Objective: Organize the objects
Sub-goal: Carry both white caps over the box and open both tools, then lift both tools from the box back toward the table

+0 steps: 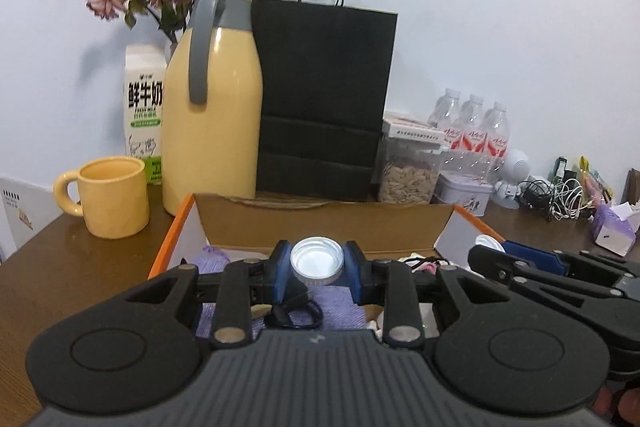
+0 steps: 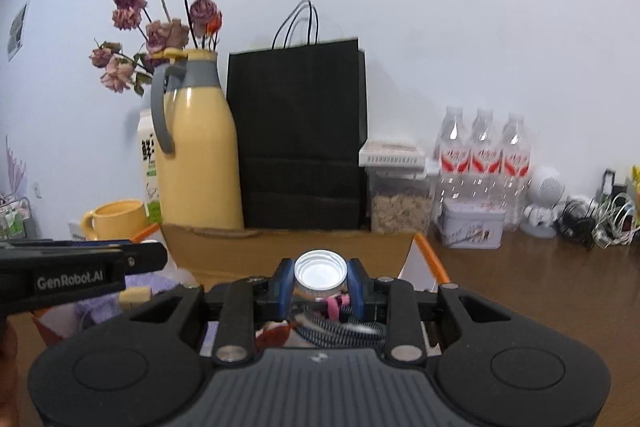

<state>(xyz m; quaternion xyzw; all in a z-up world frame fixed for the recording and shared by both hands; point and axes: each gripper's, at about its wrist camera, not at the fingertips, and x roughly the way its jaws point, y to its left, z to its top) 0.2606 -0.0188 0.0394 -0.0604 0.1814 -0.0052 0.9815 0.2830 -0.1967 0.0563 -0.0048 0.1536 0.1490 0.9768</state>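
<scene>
The left gripper point(image 1: 317, 267) pinches a silver jar lid point(image 1: 317, 261) between its blue pads, above an open cardboard box point(image 1: 320, 223) holding purple cloth point(image 1: 332, 311). On the brown surface point(image 1: 72, 267) behind stand a yellow mug point(image 1: 108, 197), a yellow jug point(image 1: 214, 107), a milk carton point(image 1: 144, 107) and a black paper bag point(image 1: 324, 99). The right gripper point(image 1: 492, 255) juts in just beside the box's right edge.

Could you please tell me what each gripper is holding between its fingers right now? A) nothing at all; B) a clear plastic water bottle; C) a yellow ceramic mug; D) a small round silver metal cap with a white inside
D: the left gripper clamps a small round silver metal cap between its blue fingers, and the right gripper clamps a second such cap, both above the open cardboard box.
</scene>
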